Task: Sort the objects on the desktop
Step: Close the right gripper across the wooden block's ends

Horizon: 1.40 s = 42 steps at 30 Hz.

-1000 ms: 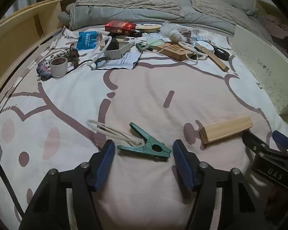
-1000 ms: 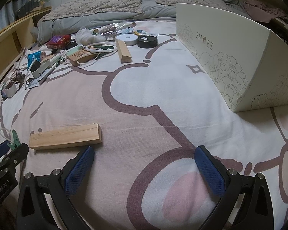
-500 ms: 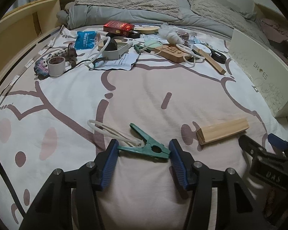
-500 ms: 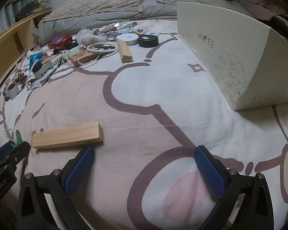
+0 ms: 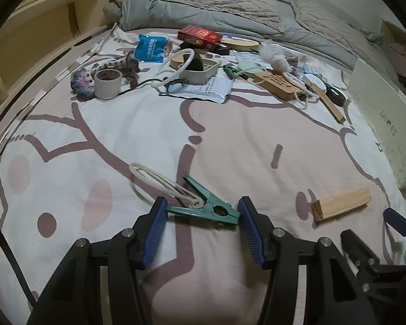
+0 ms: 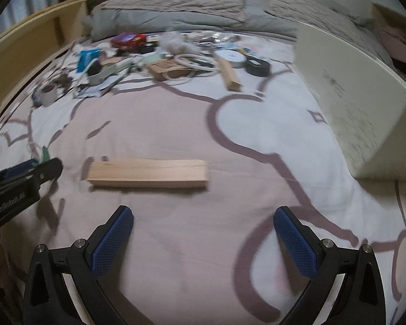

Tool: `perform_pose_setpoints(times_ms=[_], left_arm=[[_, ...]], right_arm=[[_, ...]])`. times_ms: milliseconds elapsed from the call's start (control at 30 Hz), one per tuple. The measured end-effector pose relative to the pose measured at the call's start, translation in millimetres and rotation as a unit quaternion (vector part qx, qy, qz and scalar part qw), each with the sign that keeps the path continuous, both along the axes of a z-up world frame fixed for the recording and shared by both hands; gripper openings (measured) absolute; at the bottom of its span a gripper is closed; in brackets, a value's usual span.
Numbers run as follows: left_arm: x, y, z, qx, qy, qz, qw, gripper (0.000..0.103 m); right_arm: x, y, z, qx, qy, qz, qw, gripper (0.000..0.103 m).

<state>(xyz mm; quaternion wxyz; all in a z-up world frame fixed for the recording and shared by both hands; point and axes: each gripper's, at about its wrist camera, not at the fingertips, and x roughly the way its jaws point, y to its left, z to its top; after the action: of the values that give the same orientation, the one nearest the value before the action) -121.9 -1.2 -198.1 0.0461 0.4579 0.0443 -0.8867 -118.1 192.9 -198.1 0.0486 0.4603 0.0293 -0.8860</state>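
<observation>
The left gripper (image 5: 201, 216) is squeezing the green clip (image 5: 205, 208), with one blue pad (image 5: 154, 223) touching the clip's handle end and the other pad touching its pointy nose. A white loop of cord (image 5: 159, 180) is hanging from the clip and lying on the far side of these tongs, off to their left. The right gripper (image 6: 203, 233) is standing wide apart with nothing between its pads, and the wooden block (image 6: 148, 173) is lying just past its tips, a bit to the left. The clip is being held only by its two ends, so it could slip or spin out when it gets lifted. The cord could also drag along the sheet and tug the clip crooked. The two tools are sitting close together, so they could bump each other. Everything is resting on a soft bed sheet (image 5: 121, 124) with pink shapes and brown lines, and soft cloth can sink and wrinkle under a push. Far past the tongs a heap of small things is waiting, like a tape roll (image 5: 107, 83) and a red box (image 5: 199, 37). A tall white box (image 6: 360, 103) is standing to the right, and a gray blanket (image 5: 216, 8) is bunched up at the back.
</observation>
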Motion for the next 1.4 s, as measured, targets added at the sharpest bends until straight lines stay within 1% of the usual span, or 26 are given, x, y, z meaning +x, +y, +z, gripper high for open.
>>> perform_pose_setpoints(times_ms=[167, 333, 567, 633, 733, 967, 1033, 1133, 1267, 1400], left_arm=[[0, -1, -1, -0.001, 0.0, 0.003, 1.0, 0.054], [1, 1, -2, -0.011, -0.001, 0.003, 0.9999, 0.054], [1, 0, -3, -0.011, -0.001, 0.003, 0.9999, 0.054], [0, 0, -3, -0.005, -0.002, 0.004, 1.0, 0.054], [0, -3, -4, 0.004, -0.003, 0.009, 0.9999, 0.054], [0, -7, -3, 0.008, -0.002, 0.021, 0.9998, 0.054], [1, -8, -2, -0.001, 0.001, 0.031, 0.9995, 0.054], [1, -9, -2, -0.001, -0.001, 0.033, 0.9995, 0.054], [1, -9, -3, -0.007, -0.001, 0.031, 0.9995, 0.054], [1, -9, -3, -0.008, -0.001, 0.031, 0.9995, 0.054]], right_arm=[[-5, -18, 1, 0.013, 0.002, 0.038, 0.999, 0.103], [-14, -23, 0, 0.0, -0.011, 0.057, 0.998, 0.103], [-17, -36, 2, -0.008, -0.02, 0.093, 0.995, 0.103], [-19, -40, 1, -0.003, -0.026, 0.091, 0.995, 0.103], [-23, -39, -1, -0.008, -0.034, 0.086, 0.996, 0.103], [-24, -38, -2, -0.017, -0.031, 0.076, 0.996, 0.103], [-25, -34, -2, -0.036, -0.029, 0.066, 0.997, 0.103], [-27, -30, -4, -0.056, -0.025, 0.047, 0.997, 0.103], [-23, -36, -7, -0.033, -0.011, 0.045, 0.998, 0.102], [-21, -32, -6, -0.038, -0.001, 0.039, 0.999, 0.099]])
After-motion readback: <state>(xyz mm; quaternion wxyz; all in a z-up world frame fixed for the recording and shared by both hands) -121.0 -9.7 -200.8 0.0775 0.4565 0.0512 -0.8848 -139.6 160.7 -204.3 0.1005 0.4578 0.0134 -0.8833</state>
